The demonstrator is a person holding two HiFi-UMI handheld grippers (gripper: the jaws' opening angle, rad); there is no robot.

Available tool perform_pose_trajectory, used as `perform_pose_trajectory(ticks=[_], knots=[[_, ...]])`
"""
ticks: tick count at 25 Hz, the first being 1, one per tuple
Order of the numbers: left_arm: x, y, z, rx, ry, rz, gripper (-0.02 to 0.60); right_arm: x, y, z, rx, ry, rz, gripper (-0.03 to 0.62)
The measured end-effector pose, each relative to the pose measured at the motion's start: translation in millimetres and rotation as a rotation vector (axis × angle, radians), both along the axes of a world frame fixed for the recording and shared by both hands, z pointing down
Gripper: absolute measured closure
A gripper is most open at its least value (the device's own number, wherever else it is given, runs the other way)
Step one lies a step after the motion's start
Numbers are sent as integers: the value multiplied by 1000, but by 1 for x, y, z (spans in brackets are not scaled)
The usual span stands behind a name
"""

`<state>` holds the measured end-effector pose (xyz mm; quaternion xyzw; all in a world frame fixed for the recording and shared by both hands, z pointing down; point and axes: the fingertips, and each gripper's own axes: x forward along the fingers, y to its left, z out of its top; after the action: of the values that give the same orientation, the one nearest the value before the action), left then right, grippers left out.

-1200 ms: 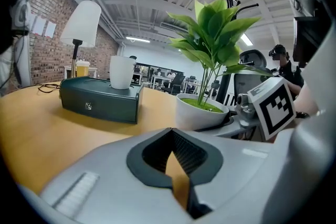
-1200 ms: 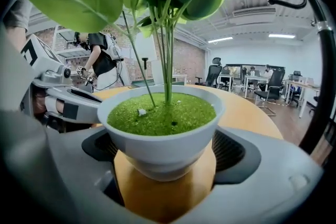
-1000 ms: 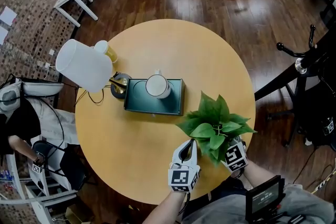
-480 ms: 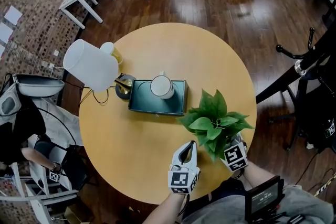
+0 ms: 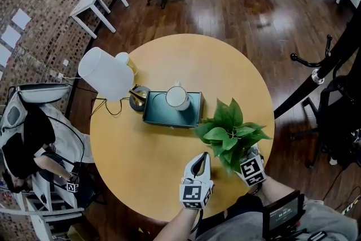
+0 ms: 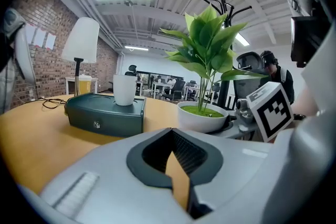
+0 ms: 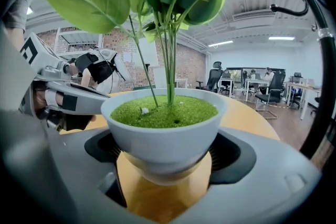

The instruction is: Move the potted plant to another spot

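Observation:
The potted plant (image 5: 228, 131), green leaves in a white bowl-shaped pot (image 7: 163, 131), stands at the near right of the round wooden table (image 5: 141, 161). My right gripper (image 5: 243, 154) is shut on the pot, one jaw against each side, and its tips are hidden under the leaves in the head view. The right gripper (image 7: 167, 152) shows the pot's base close over the wood; whether it touches I cannot tell. My left gripper (image 5: 201, 158) sits just left of the plant, shut and empty. In the left gripper view the pot (image 6: 202, 117) lies ahead to the right.
A dark green box (image 5: 163, 114) with a white cup (image 5: 177, 97) on it lies mid-table. A white-shaded lamp (image 5: 106, 73) and a yellowish cup (image 5: 128, 62) stand at the table's left. A seated person (image 5: 31, 138) is at the left, a black stand (image 5: 318, 73) at the right.
The head view has pulled back and tilted, so more floor shows. Both grippers and the plant keep about the same places on the table.

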<state>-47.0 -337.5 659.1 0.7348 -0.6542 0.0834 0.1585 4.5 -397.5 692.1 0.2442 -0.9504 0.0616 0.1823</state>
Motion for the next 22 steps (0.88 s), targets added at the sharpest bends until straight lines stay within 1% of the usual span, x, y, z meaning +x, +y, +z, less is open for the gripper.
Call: perform_pose_trajectory(ticks=[9, 13, 17, 22], knots=[[-6, 8, -63, 67, -29, 0, 580, -10, 8, -70, 49, -28, -7, 90], [-8, 20, -87, 102, -37, -18, 580, -9, 20, -98, 58, -49, -14, 89], [-23, 31, -117, 147, -46, -39, 580, -21, 35, -136, 88, -77, -32, 89], [-35, 53, -152, 209, -73, -63, 580, -34, 63, -161, 125, -95, -65, 89]])
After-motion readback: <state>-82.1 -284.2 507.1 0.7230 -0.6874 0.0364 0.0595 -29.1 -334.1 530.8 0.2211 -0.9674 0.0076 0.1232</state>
